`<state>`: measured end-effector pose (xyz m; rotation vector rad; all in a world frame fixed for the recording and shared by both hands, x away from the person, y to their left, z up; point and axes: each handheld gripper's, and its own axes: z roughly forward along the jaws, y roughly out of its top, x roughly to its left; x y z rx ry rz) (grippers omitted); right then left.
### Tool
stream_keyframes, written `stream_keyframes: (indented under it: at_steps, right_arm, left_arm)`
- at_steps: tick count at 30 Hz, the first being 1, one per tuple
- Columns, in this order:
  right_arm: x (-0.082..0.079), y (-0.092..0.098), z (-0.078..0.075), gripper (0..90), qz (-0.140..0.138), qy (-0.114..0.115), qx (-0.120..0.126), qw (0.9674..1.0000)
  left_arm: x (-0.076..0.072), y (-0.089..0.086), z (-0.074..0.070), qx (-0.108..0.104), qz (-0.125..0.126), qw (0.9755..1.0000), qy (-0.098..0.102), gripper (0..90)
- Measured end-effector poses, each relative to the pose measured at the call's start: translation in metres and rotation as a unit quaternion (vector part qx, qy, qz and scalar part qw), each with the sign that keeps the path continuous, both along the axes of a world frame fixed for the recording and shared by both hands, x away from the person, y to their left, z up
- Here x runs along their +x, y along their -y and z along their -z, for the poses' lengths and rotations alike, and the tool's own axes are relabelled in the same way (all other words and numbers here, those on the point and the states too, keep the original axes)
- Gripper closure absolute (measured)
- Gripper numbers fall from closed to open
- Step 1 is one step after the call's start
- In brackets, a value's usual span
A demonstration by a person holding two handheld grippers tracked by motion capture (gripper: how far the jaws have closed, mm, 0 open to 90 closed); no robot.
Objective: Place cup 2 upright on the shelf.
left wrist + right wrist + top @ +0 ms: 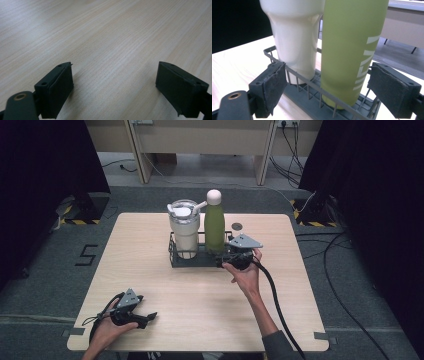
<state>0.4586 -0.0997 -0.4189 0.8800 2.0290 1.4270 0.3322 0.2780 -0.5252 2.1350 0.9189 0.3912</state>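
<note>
Count: one green bottle (214, 226), one white tumbler (184, 231), one dark wire rack (176, 260), two grippers, one table (150, 285).
Green bottle: stands upright in the rack, long axis vertical, its pale rounded cap (214, 196) on top; white lettering runs along its side in the right gripper view (352, 45).
White tumbler: upright just to the left of the bottle in the high view, with a clear lid and a white straw (199, 206) leaning toward the bottle; in the right gripper view (294, 37) its body narrows toward the base.
Wire rack: sits on the middle of the table toward the far edge, its long axis running left to right across the table; it holds both vessels side by side; its thin rails show in the right gripper view (312, 85).
Right gripper (235, 255): held at the rack's right end, jaws spread wide and grasping nothing; in its own view (324, 87) the jaws stand either side of the bottle's lower part, in front of the rack rail, not touching the bottle.
Left gripper (142, 319): rests at the near left corner of the table, well apart from the rack, jaws spread apart with bare wood between them (115, 85).
Dark round mark (237, 226): on the table just behind the rack's right end.
</note>
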Motion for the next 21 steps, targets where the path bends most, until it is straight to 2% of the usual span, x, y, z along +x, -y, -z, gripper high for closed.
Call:
stream_keyframes:
  at_steps: [9,12,21]
  right_arm:
    - [-0.016,0.008,0.006,15.0,-0.009,-0.001,-0.001,1.0000]
    - [-0.024,0.011,0.009,15.0,-0.009,0.000,-0.009,0.9999]
    - [-0.037,0.012,0.015,15.1,-0.016,-0.003,-0.001,0.9999]
  left_arm:
    - [0.000,0.000,0.000,0.000,0.000,1.0000,0.000,13.5]
    - [0.000,0.000,0.000,0.000,0.000,1.0000,0.000,13.6]
    - [0.000,0.000,0.000,0.000,0.000,1.0000,0.000,13.6]
